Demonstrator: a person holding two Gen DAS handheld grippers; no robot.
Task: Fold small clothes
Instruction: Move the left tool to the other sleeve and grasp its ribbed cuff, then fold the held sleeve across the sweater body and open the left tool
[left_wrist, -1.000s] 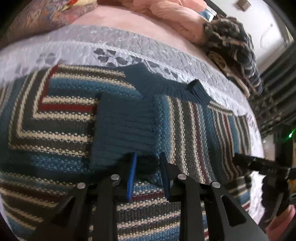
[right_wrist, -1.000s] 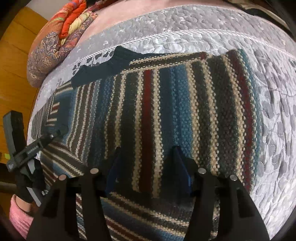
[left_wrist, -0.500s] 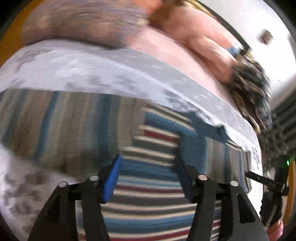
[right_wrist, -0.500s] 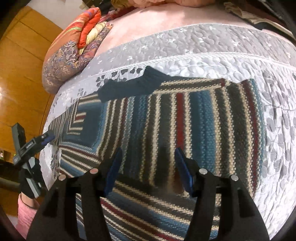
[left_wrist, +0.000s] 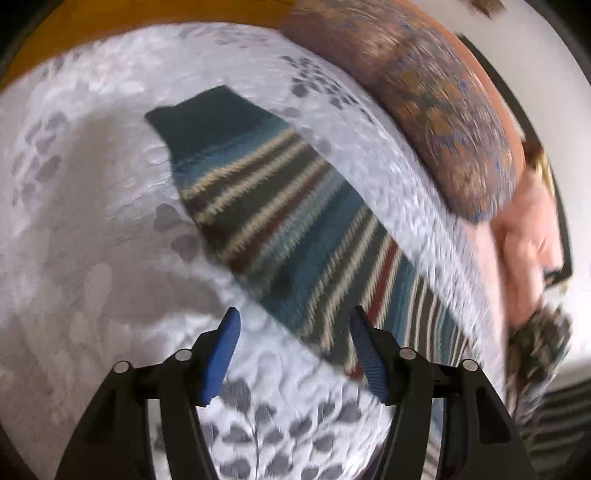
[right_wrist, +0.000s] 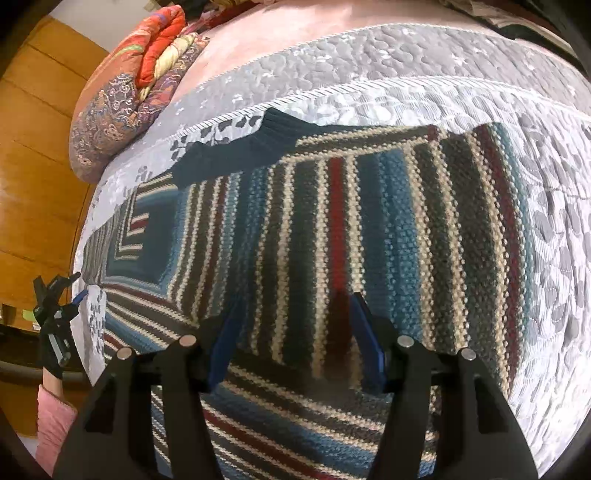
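In the left wrist view, the left gripper (left_wrist: 293, 332) hangs released over the grey quilted bedspread (left_wrist: 92, 221), its blue pads wide apart and holding nothing; ahead of it one sleeve (left_wrist: 266, 210) of the striped sweater runs diagonally away, ending in a dark ribbed cuff (left_wrist: 210, 118), with a patterned bolster (left_wrist: 424, 92) beyond the bed's edge. The picture is blurred, so fine creases in the sleeve cannot be read. The step in hand looks to be folding this sleeve in over the body, and doing it well probably means taking the knit near the cuff, pinching both layers, and lifting enough that the sleeve does not drag the rest askew. In the right wrist view, the right gripper (right_wrist: 293, 332) is likewise released and empty, poised low over the striped sweater (right_wrist: 369, 221), which lies spread flat on the bedspread with its dark collar (right_wrist: 236, 147) at the far side; the left gripper shows small at the far left edge. This hand could steady the body near the shoulder line, so the fold lands straight and the stripes stay aligned.
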